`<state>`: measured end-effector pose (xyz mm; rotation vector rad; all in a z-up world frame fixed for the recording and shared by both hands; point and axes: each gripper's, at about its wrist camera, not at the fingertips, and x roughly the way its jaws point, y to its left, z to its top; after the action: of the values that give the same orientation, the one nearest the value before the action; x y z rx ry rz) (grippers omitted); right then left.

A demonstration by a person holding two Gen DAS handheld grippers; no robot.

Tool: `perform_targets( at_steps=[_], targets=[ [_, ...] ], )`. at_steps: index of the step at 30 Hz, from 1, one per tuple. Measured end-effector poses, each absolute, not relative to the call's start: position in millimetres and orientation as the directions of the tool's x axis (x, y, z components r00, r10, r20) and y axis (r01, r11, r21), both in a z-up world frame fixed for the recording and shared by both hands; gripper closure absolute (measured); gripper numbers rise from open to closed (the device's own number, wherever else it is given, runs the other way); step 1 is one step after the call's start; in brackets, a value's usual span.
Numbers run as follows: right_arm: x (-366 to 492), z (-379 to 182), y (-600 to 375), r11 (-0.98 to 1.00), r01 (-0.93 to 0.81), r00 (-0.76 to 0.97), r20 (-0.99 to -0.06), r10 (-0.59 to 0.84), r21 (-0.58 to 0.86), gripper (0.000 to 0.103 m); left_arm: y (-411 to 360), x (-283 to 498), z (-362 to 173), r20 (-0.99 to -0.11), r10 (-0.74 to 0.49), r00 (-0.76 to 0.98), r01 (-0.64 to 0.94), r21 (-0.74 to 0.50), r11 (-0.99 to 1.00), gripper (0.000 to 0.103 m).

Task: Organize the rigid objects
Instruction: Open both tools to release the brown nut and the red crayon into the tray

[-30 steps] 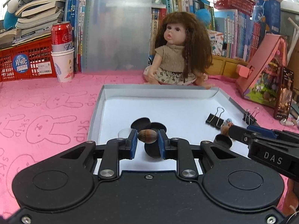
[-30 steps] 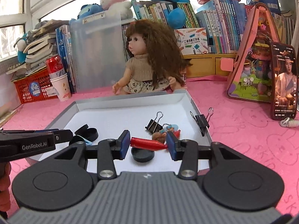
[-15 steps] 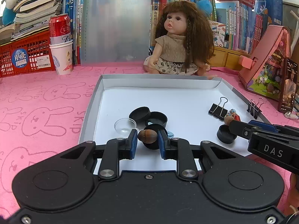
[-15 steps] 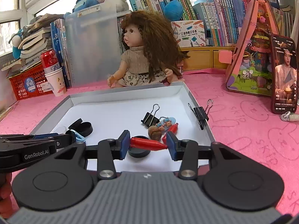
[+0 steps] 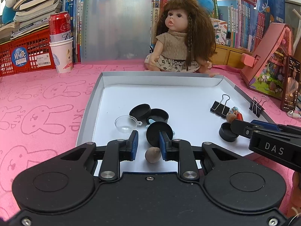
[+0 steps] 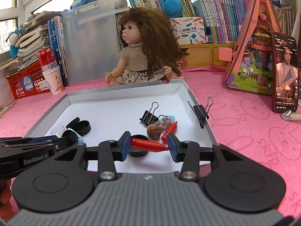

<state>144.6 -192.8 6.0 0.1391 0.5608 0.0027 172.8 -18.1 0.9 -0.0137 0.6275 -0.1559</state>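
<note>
A white tray lies on the pink cloth. My left gripper hangs over its near edge, open by a narrow gap with nothing between the pads. A brown nut lies on the tray floor just below, beside the right pad. My right gripper is shut on a red crayon, held lengthwise between the pads above a black cap. In the tray lie more black caps, a clear dome, a second red crayon, another nut and a bear hair clip.
One binder clip lies in the tray and another is clipped to its right rim. A doll sits behind the tray. A can in a paper cup and a red basket stand back left; a phone and pink toy house right.
The brown nut was pinched between the left pads in both earlier frames; now it lies on the tray floor below them. The right gripper still grips the red crayon.
</note>
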Motion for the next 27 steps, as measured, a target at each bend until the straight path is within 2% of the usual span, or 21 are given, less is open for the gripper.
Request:
perform_targets(
  at_steps=[12,15,21,27],
  targets=[
    [148.3,4.2,-190.6,0.992,0.049,0.83,-0.557,0.022,0.112,0.054,-19.4,171.4,-0.1,-0.583,-0.15,0.799,0.143,-0.058,0.988,0.079],
    [148.3,4.5,-190.1,0.993,0.051,0.83,-0.557,0.019,0.11,0.053,-19.9,170.7,0.2,-0.583,-0.151,0.798,0.144,-0.059,0.988,0.072],
    [147.2,4.7,-189.1,0.993,0.047,0.829,-0.558,0.023,0.11,0.041,-21.2,169.2,0.9,-0.582,-0.15,0.8,0.146,-0.054,0.988,0.066],
    [145.0,7.8,-187.1,0.994,0.043,0.831,-0.555,0.02,0.101,0.036,-22.1,164.6,4.2,-0.573,-0.15,0.805,0.151,-0.046,0.987,0.057]
  ],
)
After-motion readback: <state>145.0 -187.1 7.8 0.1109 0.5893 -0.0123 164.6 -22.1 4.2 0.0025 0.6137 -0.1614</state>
